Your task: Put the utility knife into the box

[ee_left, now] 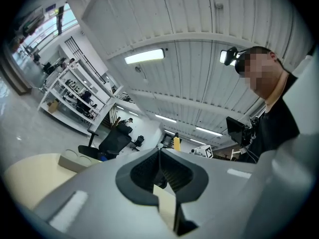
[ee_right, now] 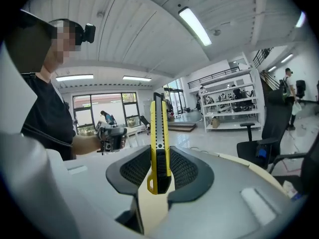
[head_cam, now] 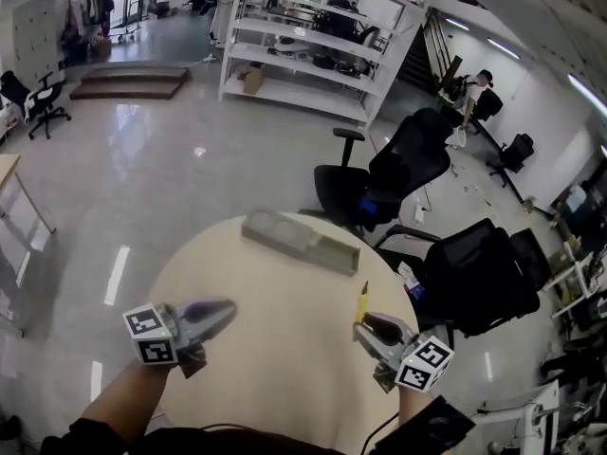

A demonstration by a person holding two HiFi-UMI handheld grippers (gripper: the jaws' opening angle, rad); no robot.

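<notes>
Gripping yellow utility knife (ee_right: 159, 148) upright between jaws, right hand-held gripper (head_cam: 368, 328) hovers at round table (head_cam: 275, 368) right edge. Left hand-held gripper (head_cam: 228, 309) closed, empty. Grey box (head_cam: 302, 242) lies at table far edge, apart from knife.

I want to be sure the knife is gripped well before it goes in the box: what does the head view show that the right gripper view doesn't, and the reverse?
Head view only: the grey box at the far side of the round table. Right gripper view only: how the right tongs clamp the yellow utility knife, pads on both sides of its handle. Both: the knife, the left tongs, the white shelving.
</notes>
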